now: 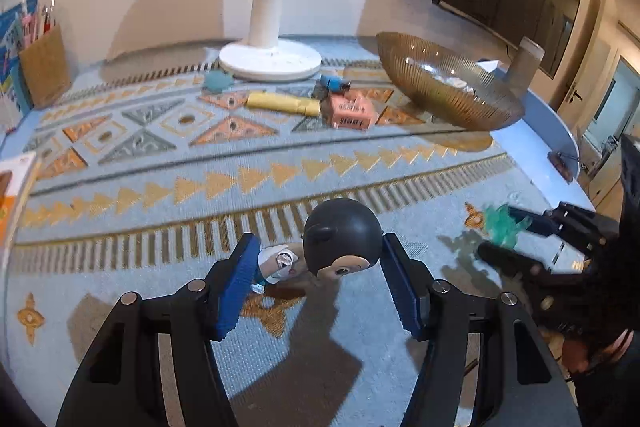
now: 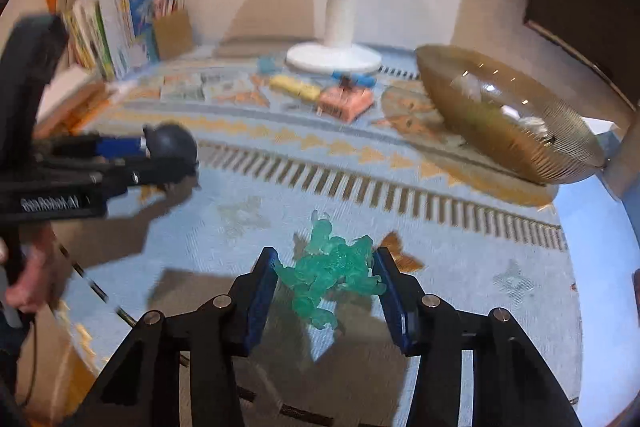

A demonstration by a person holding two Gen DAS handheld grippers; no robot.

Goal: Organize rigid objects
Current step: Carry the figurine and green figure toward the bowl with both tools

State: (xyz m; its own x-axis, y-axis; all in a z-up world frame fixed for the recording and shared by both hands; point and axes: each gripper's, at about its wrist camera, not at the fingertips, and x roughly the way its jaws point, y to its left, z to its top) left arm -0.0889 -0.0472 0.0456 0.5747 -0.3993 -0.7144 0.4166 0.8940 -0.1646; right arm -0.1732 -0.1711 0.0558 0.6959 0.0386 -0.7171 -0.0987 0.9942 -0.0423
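Figurine, dark-headed [image 1: 340, 241], toy, rigid: lying at lower centre of the left wrist view between the blue pads of the left tool [image 1: 318, 281], whose jaws stand wide on either side of the round head; whether either pad touches it cannot be told. Risk, judged: the smooth round head may roll or squirt out as the pads close, since a sphere gives them little flat to bear on, and the small white body [image 1: 276, 261] beside the left pad may be caught instead. Figure, translucent green [image 2: 330, 273], spiky: at lower centre of the right wrist view, between the pads of the right tool [image 2: 326, 291], jaws fairly wide and flanking it closely; firm hold not confirmed, picture blurred. Risk: thin limbs may snag, letting it twist free. Bowl, amber ribbed [image 1: 448, 83]: upper right, tilted, a likely destination; a dropped piece could tip it further. Table cloth [image 1: 160, 163], patterned blue, beneath all.
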